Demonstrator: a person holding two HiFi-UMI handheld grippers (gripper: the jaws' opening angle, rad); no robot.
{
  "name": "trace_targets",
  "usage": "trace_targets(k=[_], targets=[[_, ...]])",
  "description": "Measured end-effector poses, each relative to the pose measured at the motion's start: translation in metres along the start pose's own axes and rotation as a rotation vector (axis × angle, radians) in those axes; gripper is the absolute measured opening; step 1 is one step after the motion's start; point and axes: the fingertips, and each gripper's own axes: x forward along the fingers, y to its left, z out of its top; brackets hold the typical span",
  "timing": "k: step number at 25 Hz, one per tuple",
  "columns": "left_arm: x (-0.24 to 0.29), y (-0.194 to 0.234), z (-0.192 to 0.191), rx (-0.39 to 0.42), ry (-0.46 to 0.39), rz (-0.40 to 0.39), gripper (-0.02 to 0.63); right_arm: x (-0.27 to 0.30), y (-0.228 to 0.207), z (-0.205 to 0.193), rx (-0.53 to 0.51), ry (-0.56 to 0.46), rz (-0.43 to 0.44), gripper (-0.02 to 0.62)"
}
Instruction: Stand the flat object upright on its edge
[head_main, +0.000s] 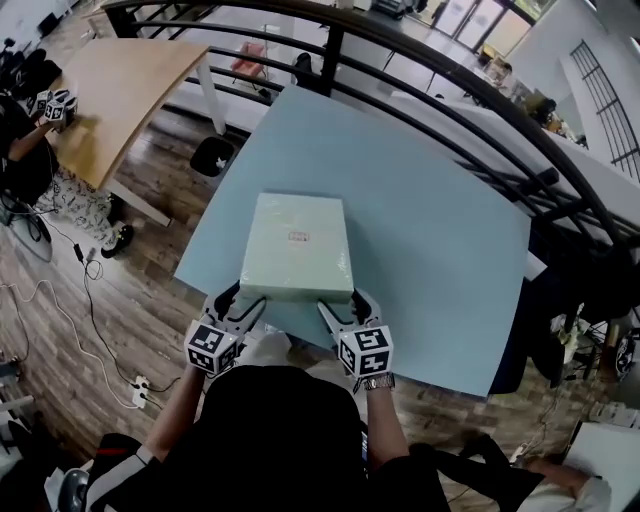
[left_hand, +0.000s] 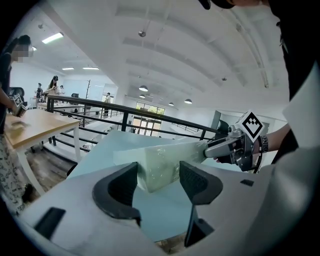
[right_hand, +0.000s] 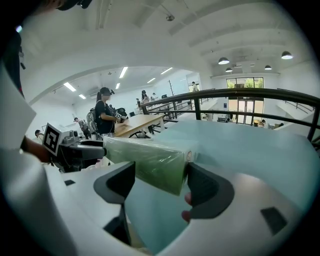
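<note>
A flat pale green box (head_main: 297, 245) in clear wrap rests on the light blue table (head_main: 430, 230), its near edge toward me. My left gripper (head_main: 240, 302) holds the near left corner and my right gripper (head_main: 335, 308) holds the near right corner. In the left gripper view the box (left_hand: 160, 162) fills the gap of the left gripper (left_hand: 157, 177), its near edge raised off the table (left_hand: 105, 150); the right gripper (left_hand: 235, 147) shows beyond. In the right gripper view the box (right_hand: 150, 162) sits between the jaws of the right gripper (right_hand: 160, 182), with the left gripper (right_hand: 75, 150) across.
A black railing (head_main: 450, 100) runs along the table's far side. A wooden table (head_main: 120, 90) stands at the far left with a person (head_main: 20, 140) beside it. Cables and a power strip (head_main: 140, 390) lie on the wood floor at the left.
</note>
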Motion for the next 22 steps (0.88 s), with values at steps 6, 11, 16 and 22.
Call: trace_targets(k=[6, 11, 16, 22], targets=[[-0.002, 0.004, 0.011, 0.018, -0.009, -0.04, 0.264, -0.005, 0.006, 0.007, 0.016, -0.028, -0.029, 0.31], [0.001, 0.006, 0.021, 0.032, -0.014, -0.067, 0.264, -0.009, 0.007, 0.013, 0.028, -0.047, -0.049, 0.31], [0.002, 0.01, 0.029, 0.04, -0.025, -0.076, 0.264, -0.012, 0.012, 0.018, 0.036, -0.065, -0.062, 0.31], [-0.001, 0.013, 0.04, 0.052, -0.041, -0.092, 0.264, -0.017, 0.017, 0.026, 0.039, -0.087, -0.078, 0.31]])
